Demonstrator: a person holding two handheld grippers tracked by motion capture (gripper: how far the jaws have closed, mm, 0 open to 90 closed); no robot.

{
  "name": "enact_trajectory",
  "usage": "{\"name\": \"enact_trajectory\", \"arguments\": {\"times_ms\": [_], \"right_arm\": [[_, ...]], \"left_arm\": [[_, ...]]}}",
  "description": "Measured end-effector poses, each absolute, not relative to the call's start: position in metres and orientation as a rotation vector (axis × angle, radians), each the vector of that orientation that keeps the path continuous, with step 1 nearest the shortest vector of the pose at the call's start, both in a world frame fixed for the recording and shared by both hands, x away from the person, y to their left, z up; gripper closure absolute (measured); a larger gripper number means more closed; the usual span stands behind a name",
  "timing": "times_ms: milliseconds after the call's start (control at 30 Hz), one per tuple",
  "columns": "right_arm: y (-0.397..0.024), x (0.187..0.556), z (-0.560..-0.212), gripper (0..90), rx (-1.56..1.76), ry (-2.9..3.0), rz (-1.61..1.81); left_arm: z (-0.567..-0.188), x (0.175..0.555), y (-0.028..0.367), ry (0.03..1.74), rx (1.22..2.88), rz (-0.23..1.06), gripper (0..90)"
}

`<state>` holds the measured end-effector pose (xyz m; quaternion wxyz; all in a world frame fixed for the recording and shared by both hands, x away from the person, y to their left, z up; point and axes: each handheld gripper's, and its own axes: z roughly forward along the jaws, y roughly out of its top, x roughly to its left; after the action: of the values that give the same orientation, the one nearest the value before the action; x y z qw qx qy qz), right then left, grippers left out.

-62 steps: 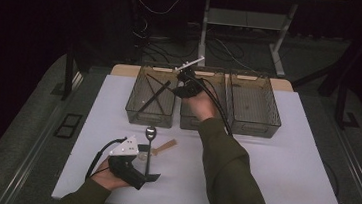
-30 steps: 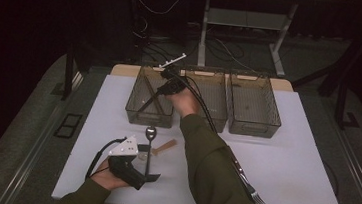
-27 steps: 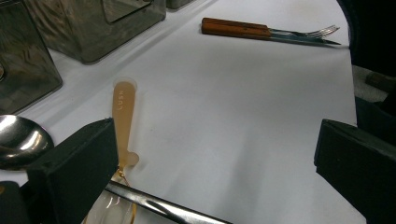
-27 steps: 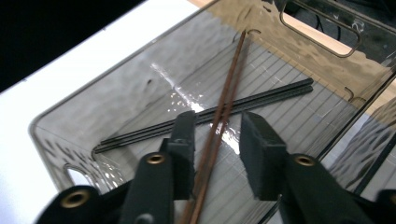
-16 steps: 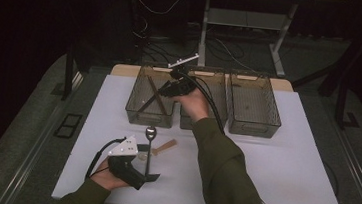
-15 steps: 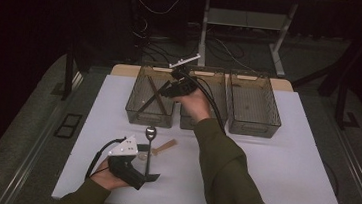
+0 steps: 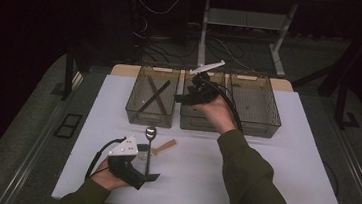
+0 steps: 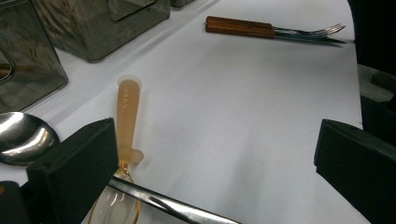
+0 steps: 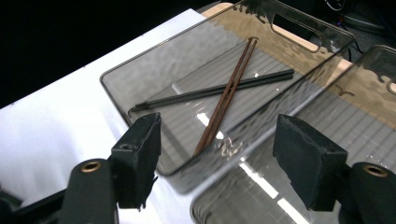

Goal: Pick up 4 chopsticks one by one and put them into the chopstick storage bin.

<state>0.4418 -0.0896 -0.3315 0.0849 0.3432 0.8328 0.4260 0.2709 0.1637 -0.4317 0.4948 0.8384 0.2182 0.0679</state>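
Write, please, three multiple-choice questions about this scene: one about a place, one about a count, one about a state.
1. Where do the chopsticks lie?
A. In the left bin
B. In the right bin
C. On the white table beside the metal spoon

2. How many clear bins stand in a row at the far side of the table?
A. Two
B. Three
C. Four

3. How are the jaws of the right gripper?
A. Shut on a chopstick
B. Shut on the fork
C. Open, with nothing between them

Answers:
1. A: both pairs lie crossed on the floor of the left bin, as the high view and the right gripper view show.
2. B: the high view shows three bins side by side.
3. C: the right gripper view shows the two pads wide apart above the bins; they have just been opening.
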Motion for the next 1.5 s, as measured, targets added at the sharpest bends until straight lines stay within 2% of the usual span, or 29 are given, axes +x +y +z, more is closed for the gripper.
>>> {"name": "enact_trajectory", "arguments": {"times_ms": [533,1500], "right_arm": [[-0.152,0.402,-0.347,23.5,1.015,2.456,1.343],[-0.251,0.333,-0.398,19.1,1.105,2.409,1.308]], "left_arm": [[-0.432,0.271,0.164,0.550,2.046,0.175,0.0],[-0.433,0.272,0.163,0.558,2.057,0.195,0.0]]}}
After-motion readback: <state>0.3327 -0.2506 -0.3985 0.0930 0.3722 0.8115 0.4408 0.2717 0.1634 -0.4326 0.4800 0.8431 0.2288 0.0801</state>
